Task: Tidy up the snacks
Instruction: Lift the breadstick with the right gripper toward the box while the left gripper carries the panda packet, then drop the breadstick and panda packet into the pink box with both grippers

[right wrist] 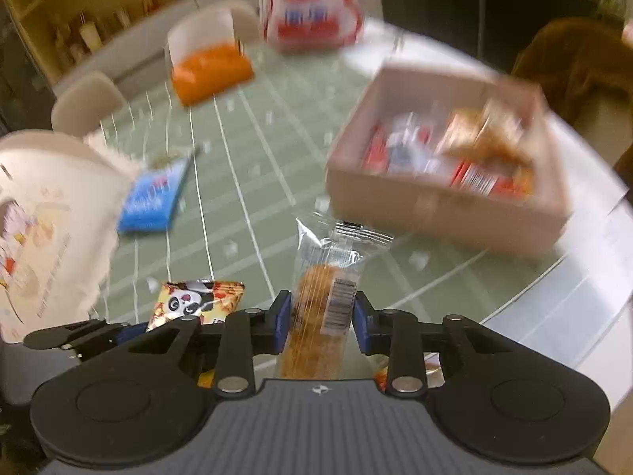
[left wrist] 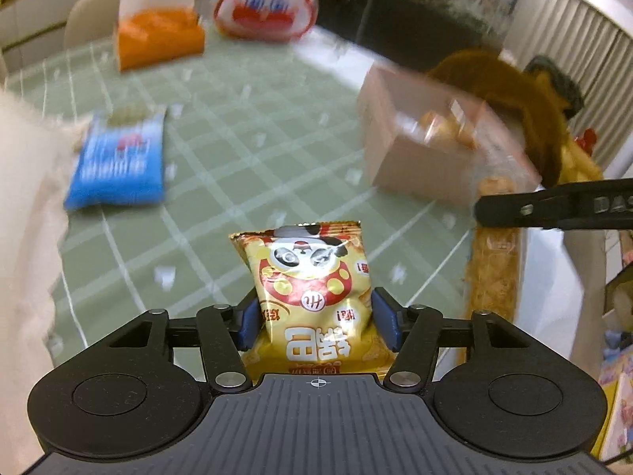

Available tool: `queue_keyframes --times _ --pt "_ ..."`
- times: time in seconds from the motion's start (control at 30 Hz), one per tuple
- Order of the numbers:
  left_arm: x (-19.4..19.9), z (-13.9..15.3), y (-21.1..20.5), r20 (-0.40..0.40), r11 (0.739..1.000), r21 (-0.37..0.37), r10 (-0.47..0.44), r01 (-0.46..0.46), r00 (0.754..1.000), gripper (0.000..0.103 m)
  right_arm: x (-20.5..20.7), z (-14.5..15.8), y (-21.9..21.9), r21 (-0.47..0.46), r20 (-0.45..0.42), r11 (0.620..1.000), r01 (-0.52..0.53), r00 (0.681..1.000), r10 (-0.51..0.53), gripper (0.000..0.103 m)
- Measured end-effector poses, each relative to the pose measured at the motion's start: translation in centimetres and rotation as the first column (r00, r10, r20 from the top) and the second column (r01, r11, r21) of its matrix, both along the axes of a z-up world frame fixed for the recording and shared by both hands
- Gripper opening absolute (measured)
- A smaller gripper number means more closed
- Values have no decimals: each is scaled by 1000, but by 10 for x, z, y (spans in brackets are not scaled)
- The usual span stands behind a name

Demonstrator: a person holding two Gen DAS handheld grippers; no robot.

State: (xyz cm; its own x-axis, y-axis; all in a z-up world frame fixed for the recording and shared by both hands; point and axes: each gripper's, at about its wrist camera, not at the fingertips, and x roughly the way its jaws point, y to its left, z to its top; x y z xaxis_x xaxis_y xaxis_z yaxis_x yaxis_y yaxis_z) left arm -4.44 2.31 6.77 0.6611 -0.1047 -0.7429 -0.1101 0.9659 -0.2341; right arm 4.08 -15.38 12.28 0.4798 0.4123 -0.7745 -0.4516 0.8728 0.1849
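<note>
My left gripper (left wrist: 315, 318) is shut on a yellow panda snack packet (left wrist: 312, 277) and holds it above the green checked tablecloth (left wrist: 237, 150). My right gripper (right wrist: 321, 322) is shut on a clear-wrapped golden biscuit bar (right wrist: 322, 301). The left gripper (right wrist: 99, 334) and its panda packet (right wrist: 196, 303) show at the lower left of the right wrist view. The right gripper's arm (left wrist: 554, 206) shows at the right of the left wrist view, with the biscuit bar (left wrist: 492, 273) under it. A pink box (right wrist: 435, 206) with several snacks stands ahead right; it also shows in the left wrist view (left wrist: 411, 158).
A blue snack packet (left wrist: 116, 166) lies on the cloth at left. An orange-and-white box (left wrist: 158, 35) and a red-and-white bag (left wrist: 265, 0) stand at the far side. A cream bag (right wrist: 43, 221) is at the left edge. A brown plush (left wrist: 514, 95) sits behind the pink box.
</note>
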Motion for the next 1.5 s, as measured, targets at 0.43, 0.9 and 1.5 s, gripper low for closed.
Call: queue_keyframes --times 0.43,0.9,1.5 --pt "79 171 -18 387 988 114 -145 108 911 63 34 174 -22 47 433 996 76 897 -89 29" --pt "201 82 -27 165 949 -166 -240 267 957 64 108 158 -40 -30 327 989 148 936 -130 29" --pt "205 14 53 116 982 -169 -71 90 991 53 226 5 -10 -156 -24 969 192 980 -198 67"
